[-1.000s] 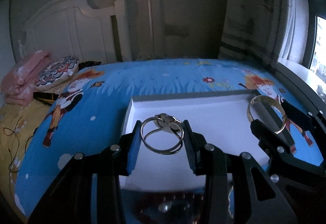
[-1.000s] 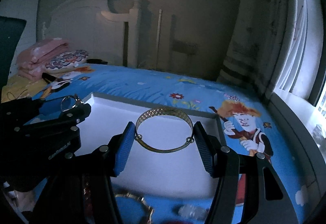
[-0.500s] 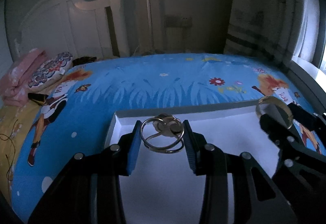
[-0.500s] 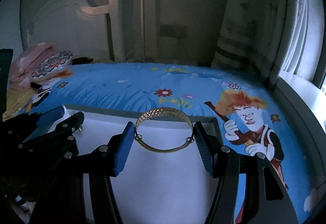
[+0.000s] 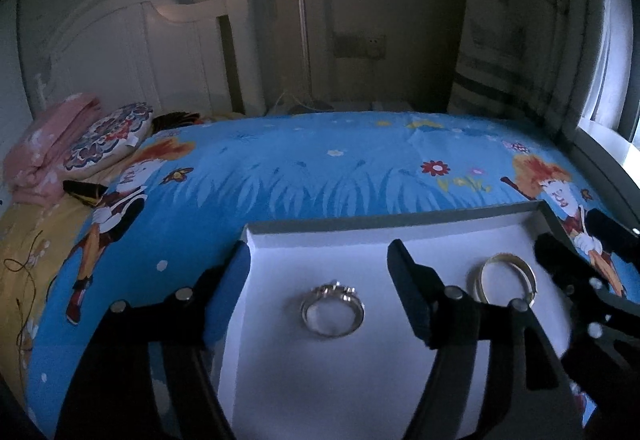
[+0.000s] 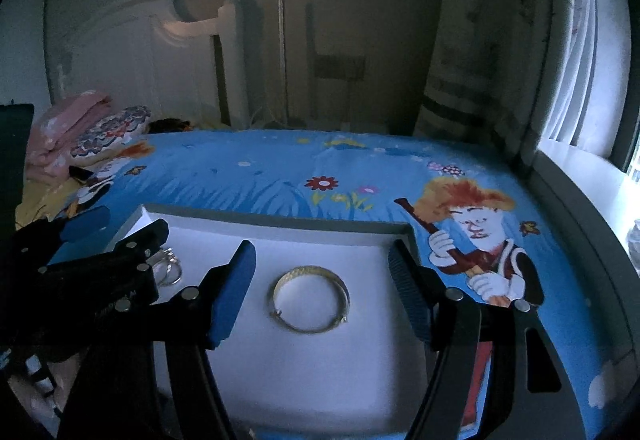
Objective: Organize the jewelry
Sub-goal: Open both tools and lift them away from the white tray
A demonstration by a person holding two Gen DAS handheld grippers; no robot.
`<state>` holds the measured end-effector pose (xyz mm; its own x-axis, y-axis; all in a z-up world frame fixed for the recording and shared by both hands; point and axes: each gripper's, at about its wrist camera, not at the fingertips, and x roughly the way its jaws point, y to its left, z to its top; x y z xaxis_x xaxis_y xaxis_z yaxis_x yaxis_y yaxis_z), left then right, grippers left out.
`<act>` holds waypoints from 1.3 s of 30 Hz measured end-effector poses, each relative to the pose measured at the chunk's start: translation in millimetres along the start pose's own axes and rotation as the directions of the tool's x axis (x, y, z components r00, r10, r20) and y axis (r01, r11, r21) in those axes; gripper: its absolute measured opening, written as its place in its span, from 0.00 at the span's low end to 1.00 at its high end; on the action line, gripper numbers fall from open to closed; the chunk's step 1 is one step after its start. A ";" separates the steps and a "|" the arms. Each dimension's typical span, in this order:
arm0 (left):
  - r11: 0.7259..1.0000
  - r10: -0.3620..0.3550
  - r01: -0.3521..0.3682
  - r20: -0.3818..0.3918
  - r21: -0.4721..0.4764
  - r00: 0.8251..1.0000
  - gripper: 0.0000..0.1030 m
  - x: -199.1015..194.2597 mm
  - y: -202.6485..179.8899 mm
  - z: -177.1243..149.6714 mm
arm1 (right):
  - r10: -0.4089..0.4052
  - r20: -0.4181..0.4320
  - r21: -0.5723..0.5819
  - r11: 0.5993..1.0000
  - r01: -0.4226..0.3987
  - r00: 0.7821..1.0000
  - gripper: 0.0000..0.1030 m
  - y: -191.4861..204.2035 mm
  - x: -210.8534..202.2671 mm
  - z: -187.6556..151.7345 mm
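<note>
A shallow white tray (image 5: 440, 236) (image 6: 352, 240) lies on the blue cartoon bedspread. A silver bracelet (image 5: 333, 307) (image 6: 168, 268) lies flat on the tray floor, between and below the wide-apart fingers of my left gripper (image 5: 320, 282). A gold bangle (image 6: 311, 299) (image 5: 505, 278) lies flat to its right, under my right gripper (image 6: 322, 286), which also stands open over the tray. Neither gripper touches its piece. Each gripper shows at the edge of the other's view.
The bed (image 5: 320, 167) runs back to a white headboard (image 5: 132, 51). Folded pink cloth (image 5: 44, 147) and a patterned cushion (image 5: 108, 137) sit at the far left. A curtain (image 6: 492, 59) and bright window (image 6: 600, 39) line the right side.
Both grippers opened and released their pieces: the silver bracelet and the gold bangle dropped from between the fingers onto the tray floor. Both grippers have moved further over the tray.
</note>
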<state>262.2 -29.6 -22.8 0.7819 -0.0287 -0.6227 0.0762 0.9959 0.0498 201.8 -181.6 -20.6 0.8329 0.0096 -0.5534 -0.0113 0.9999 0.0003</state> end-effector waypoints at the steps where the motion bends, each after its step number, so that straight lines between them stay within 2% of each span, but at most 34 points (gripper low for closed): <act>1: 1.000 -0.003 0.003 0.000 -0.007 1.000 0.69 -3.9 1.8 -1.8 | 0.004 0.006 -0.003 1.000 -0.004 1.000 0.64 -0.4 -5.6 -1.8; 3: 1.000 -0.005 0.005 0.004 -0.024 1.000 0.76 -12.7 5.0 -6.6 | 0.009 0.012 -0.015 1.000 -0.008 1.000 0.64 -0.9 -17.5 -7.6; 8: 0.999 -0.016 0.017 0.027 -0.032 1.000 0.79 -41.1 10.7 -23.4 | -0.004 0.045 -0.045 0.999 0.006 0.999 0.70 -3.3 -47.0 -23.7; 16: 1.000 -0.009 0.012 0.109 -0.024 0.994 0.84 -92.1 7.8 -51.9 | -0.007 0.060 -0.018 1.000 0.008 0.998 0.70 -10.7 -80.9 -58.4; 25: 1.000 0.005 -0.003 0.108 -0.020 0.994 0.85 -116.7 14.5 -90.5 | -0.014 0.061 -0.006 1.000 0.014 0.998 0.71 -17.9 -106.0 -100.5; 31: 1.000 -0.012 0.012 0.105 0.002 0.994 0.85 -124.5 13.9 -120.2 | -0.026 0.021 0.014 1.000 0.026 0.999 0.71 -27.8 -102.0 -124.7; 39: 0.999 0.002 -0.006 0.133 0.034 0.991 0.85 -126.5 4.9 -144.9 | -0.025 -0.002 0.028 0.999 0.025 1.000 0.71 -29.5 -89.9 -133.5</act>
<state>74.0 -8.6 -56.9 0.8576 -0.0382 -0.5129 0.0921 0.9925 0.0800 53.3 -212.8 -82.0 0.8316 -0.0153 -0.5551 0.0251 0.9996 0.0100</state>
